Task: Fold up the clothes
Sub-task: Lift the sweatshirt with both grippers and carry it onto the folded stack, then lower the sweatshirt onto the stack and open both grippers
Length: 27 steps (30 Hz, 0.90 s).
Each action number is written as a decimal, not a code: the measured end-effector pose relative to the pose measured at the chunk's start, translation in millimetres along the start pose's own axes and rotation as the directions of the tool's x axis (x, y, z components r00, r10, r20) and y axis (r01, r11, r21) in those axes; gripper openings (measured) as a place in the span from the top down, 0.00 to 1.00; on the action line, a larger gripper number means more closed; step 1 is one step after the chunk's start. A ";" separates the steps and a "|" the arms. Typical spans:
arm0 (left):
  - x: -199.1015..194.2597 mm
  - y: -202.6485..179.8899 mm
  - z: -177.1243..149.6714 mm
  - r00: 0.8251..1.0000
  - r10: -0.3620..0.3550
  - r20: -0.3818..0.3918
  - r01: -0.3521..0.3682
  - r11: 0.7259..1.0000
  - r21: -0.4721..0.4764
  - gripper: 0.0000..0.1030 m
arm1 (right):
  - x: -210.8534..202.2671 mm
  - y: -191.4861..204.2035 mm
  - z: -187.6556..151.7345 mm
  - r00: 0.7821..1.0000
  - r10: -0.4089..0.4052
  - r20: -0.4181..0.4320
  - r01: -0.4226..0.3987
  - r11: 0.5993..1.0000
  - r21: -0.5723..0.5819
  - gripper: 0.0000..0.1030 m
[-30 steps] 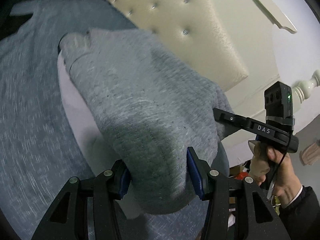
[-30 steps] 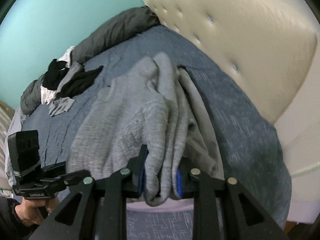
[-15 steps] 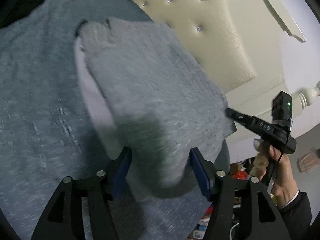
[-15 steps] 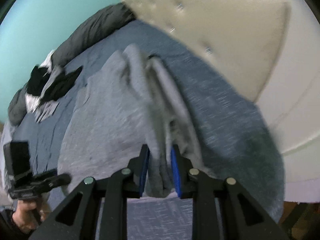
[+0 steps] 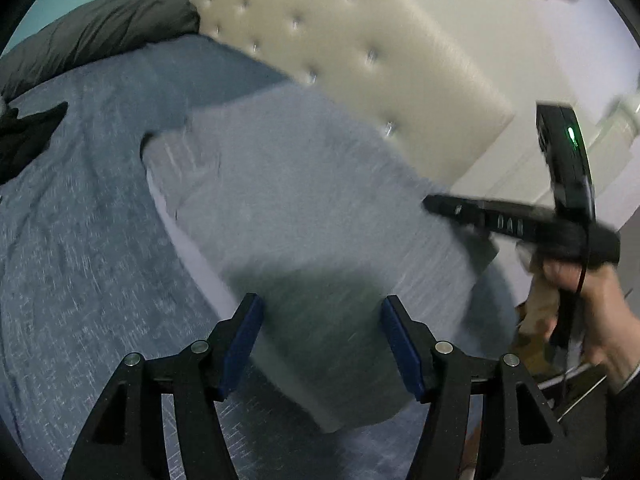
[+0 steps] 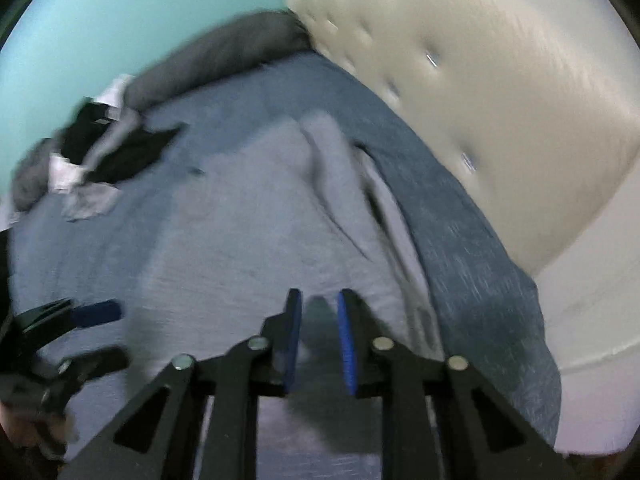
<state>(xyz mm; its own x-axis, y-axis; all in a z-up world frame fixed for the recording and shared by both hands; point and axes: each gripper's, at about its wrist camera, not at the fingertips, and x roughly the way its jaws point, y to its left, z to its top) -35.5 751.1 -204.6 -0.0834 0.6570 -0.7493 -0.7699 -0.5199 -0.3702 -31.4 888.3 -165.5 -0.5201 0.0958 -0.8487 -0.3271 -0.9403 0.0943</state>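
Note:
A grey knit garment [image 5: 304,208] lies folded on the blue bedsheet [image 5: 80,260], with a white layer showing along its left edge. My left gripper [image 5: 322,340] hovers over its near end, jaws wide open, the pads clear of the cloth. In the right wrist view the same garment [image 6: 240,240] is spread flat. My right gripper [image 6: 320,336] is at its near right edge, jaws closing, with a thin fold of grey cloth between the blue pads. The left wrist view shows the right gripper [image 5: 430,202] at the garment's right edge, held by a hand [image 5: 580,292].
A cream tufted headboard [image 5: 380,60] borders the bed on the right. A dark grey duvet [image 5: 92,36] lies rolled at the far end. A pile of black, white and grey clothes [image 6: 100,152] sits far left on the sheet [image 6: 460,240]. The left gripper [image 6: 108,334] shows at lower left.
The left gripper let go of the bunched grey cloth and opened wide. The garment dropped flat onto the bed. The right jaws narrowed on a thinner fold, and both cameras swung.

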 end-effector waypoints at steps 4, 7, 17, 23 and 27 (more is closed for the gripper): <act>14.6 5.5 -13.8 1.000 0.001 -0.012 -0.001 1.000 0.002 0.34 | 26.7 -23.0 -17.2 0.999 0.000 -0.034 0.003 0.996 0.087 1.00; 18.6 8.4 -14.1 1.000 -0.014 -0.009 0.014 1.000 -0.010 0.34 | 38.7 -30.3 -24.5 0.999 0.004 -0.038 0.000 0.994 0.112 1.00; 0.4 5.4 -13.5 1.000 -0.002 0.021 0.001 1.000 0.027 0.35 | 1.8 -23.4 2.9 0.991 0.075 0.109 -0.089 0.987 0.133 1.00; -5.5 3.4 -9.2 0.999 0.006 0.037 -0.007 0.999 0.036 0.35 | 13.5 7.4 44.8 0.992 0.083 0.092 -0.085 0.996 0.024 1.00; -7.8 6.2 -9.9 1.000 -0.008 0.022 0.007 0.999 0.044 0.35 | 46.6 1.9 57.1 0.997 0.067 0.033 -0.070 0.994 0.082 1.00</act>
<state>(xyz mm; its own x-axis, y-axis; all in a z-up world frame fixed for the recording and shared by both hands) -33.4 737.4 -206.5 -0.0913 0.6731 -0.7339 -0.7972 -0.4910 -0.3512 -101.4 909.7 -175.2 -0.5667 0.0431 -0.8228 -0.3538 -0.9146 0.1957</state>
